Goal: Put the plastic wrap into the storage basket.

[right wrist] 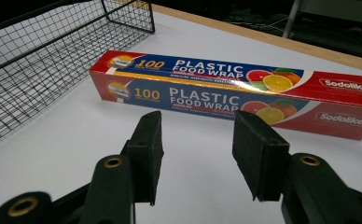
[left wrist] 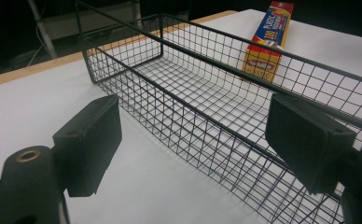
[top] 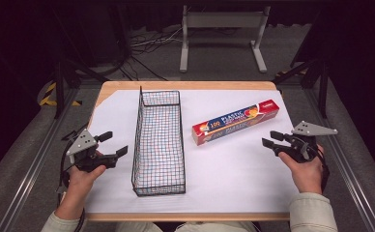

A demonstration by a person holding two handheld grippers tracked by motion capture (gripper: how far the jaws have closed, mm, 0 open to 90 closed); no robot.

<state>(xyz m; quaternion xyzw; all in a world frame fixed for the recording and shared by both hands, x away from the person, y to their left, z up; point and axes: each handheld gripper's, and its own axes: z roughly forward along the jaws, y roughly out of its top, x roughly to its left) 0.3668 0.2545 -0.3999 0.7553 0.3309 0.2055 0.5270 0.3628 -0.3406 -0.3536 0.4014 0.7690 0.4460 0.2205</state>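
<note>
1. High view: the box (top: 235, 122) of food wrap lies flat on the white table (top: 234, 179), just right of the wire basket (top: 159, 145). The left claw (top: 114, 144) hovers left of the basket, jaws apart, holding nothing. The right claw (top: 270, 138) points at the box from the right, short of it.
2. Left gripper view: the left claw (left wrist: 193, 140) stands wide, released, the basket (left wrist: 202, 107) ahead.
3. Right gripper view: the right claw (right wrist: 197, 154) gapes, released, with the box (right wrist: 235, 93) beyond its tips, untouched.
</note>
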